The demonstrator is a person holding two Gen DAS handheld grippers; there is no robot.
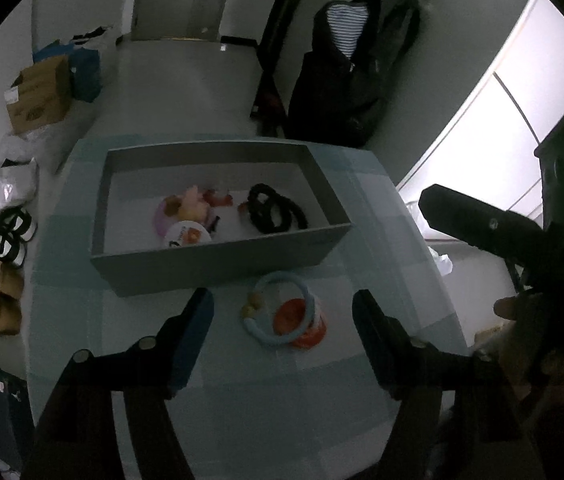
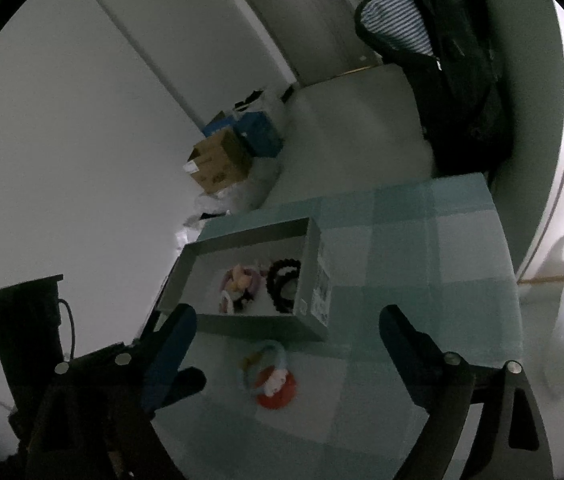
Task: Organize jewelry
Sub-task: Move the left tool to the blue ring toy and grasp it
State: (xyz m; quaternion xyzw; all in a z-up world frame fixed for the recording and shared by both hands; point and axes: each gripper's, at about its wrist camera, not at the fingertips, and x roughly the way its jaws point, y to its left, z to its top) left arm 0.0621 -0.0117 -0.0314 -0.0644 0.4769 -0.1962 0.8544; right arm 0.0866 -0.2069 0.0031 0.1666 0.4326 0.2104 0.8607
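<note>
a: so going left to right in the left wrist view, shoes are lying on the floor off the left edge, then a cardboard box is sitting further back.

b: and on the tabletop?

a: a grey tray box is sitting on the checked cloth. inside it, a pinkish pile of small pieces is lying to the left and a black bead bracelet is lying to the right, near the right wall.

b: what's outside it?

a: a light blue ring bracelet is lying just in front of the box, resting over an orange round thing. can't tell what that one is.

b: jaws?

a: the left gripper is hovering over that bracelet with its jaws standing wide, nothing pressed between them. the right gripper is showing the same in its own view, jaws wide apart and gripping nothing, with the bracelet lying on the cloth between them.

b: far right?

a: a hand is gripping the other tool's handle, and a dark jacket is hanging behind the tabletop.
</note>
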